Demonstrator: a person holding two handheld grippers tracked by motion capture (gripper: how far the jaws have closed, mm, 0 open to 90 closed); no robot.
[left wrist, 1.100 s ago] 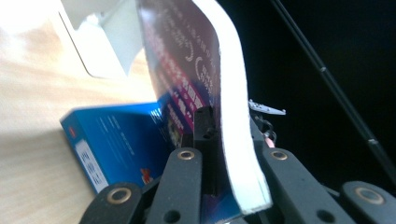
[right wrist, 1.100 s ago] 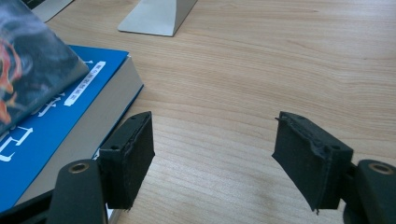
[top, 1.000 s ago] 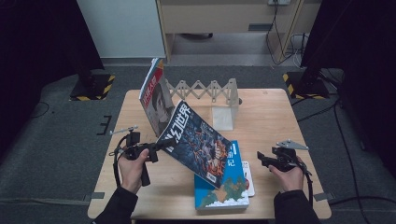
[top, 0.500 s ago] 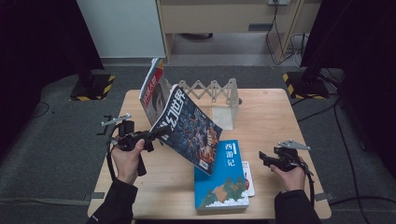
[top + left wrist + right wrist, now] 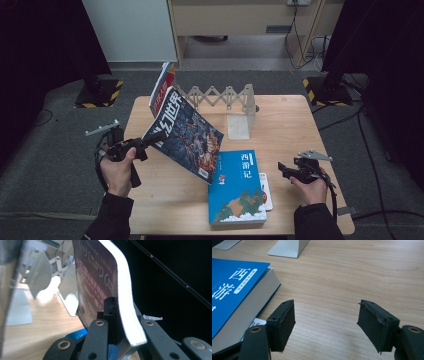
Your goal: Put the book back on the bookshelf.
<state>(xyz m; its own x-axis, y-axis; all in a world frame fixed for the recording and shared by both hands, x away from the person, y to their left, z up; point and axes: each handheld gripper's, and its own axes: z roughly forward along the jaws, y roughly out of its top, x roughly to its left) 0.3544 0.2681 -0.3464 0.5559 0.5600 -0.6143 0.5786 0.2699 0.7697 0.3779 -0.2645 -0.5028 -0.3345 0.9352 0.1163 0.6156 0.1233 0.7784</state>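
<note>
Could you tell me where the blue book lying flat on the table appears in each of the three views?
High view: blue book lies bottom centre on the table.
Left gripper view: a blue sliver low, beside the jaws.
Right gripper view: blue cover at left edge.
Shared landmark: the white bookend.

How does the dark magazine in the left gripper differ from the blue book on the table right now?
The dark magazine is lifted and tilted, clamped by the left gripper; the blue book lies flat on the table, untouched. The magazine's cover is dark and busy; the book's is plain blue with white characters. In the left gripper view the magazine bends; the book looks rigid. Both are closed.
</note>
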